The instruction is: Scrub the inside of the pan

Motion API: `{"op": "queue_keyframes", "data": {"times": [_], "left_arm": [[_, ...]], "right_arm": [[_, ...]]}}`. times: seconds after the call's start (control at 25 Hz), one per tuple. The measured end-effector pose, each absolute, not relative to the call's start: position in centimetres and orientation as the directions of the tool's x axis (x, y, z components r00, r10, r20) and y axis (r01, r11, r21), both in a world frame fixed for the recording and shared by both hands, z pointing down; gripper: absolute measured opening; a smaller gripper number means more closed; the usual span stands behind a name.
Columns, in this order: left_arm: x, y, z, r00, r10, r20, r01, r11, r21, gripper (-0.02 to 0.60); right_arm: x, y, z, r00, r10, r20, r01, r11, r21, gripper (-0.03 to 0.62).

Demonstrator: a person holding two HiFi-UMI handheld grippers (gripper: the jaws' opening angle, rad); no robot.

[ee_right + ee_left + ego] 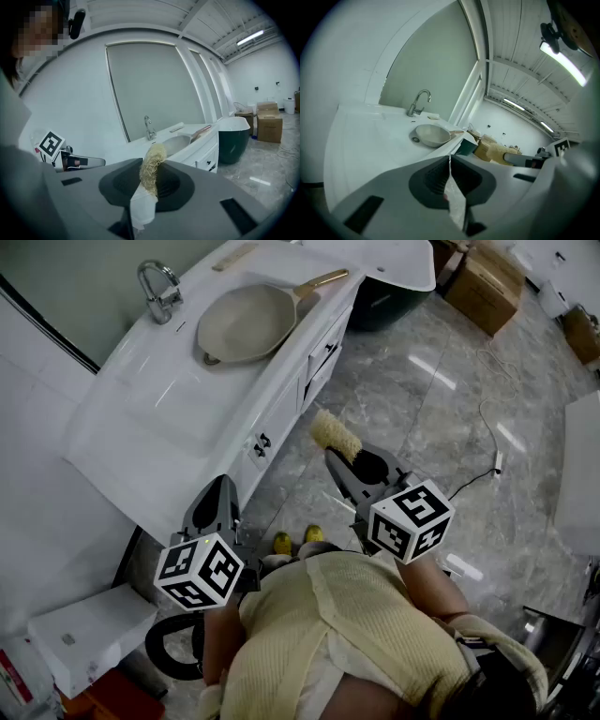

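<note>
A beige pan [248,322] with a wooden handle [322,282] lies in the basin of the white sink counter [178,409], near the faucet [157,292]; it also shows as the pan [432,135] and the pan [177,142]. My right gripper [345,454] is shut on a yellow loofah scrubber [335,433], held over the floor well short of the counter; the scrubber [152,165] sticks out between its jaws. My left gripper [223,504] hangs by the counter's front edge, jaws closed with nothing between them, as the left gripper [449,161] view shows.
White cabinet drawers [319,362] sit below the counter. A dark green tub [394,292] stands past the counter's end, with cardboard boxes [486,282] behind it. A cable [487,442] runs across the grey marble floor. A white box [89,638] lies at lower left.
</note>
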State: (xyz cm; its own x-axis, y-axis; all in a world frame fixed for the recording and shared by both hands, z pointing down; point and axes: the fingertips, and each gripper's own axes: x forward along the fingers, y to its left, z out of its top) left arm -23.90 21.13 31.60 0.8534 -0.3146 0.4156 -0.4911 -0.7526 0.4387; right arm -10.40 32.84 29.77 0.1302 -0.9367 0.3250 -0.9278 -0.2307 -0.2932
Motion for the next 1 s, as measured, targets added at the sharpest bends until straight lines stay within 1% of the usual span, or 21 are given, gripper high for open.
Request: {"op": "queue_keyframes", "data": {"times": [0.28,0.64,1.0], "left_arm": [[-22.6,22.0,31.9,0.848,-0.326,0.418,-0.5,-0.753,0.428,0.063],[-21.4,23.0,32.6,0.848,-0.316,0.426,-0.497,-0.754,0.43,0.063],[-17.7,21.1,32.5,0.875,-0.278,0.397,-0.44,-0.8,0.408,0.063]], "right_arm": [[-9.1,33.9,29.9,0.116,-0.945,0.306,-0.922,-0.217,-0.32,0.083],[-8.3,35.0,31.1,0.103,-0.934,0.341,-0.929,-0.213,-0.301,0.083],[-5.9,33.9,31.0,0.133,-0.929,0.346,-0.938,-0.231,-0.26,0.083]]}}
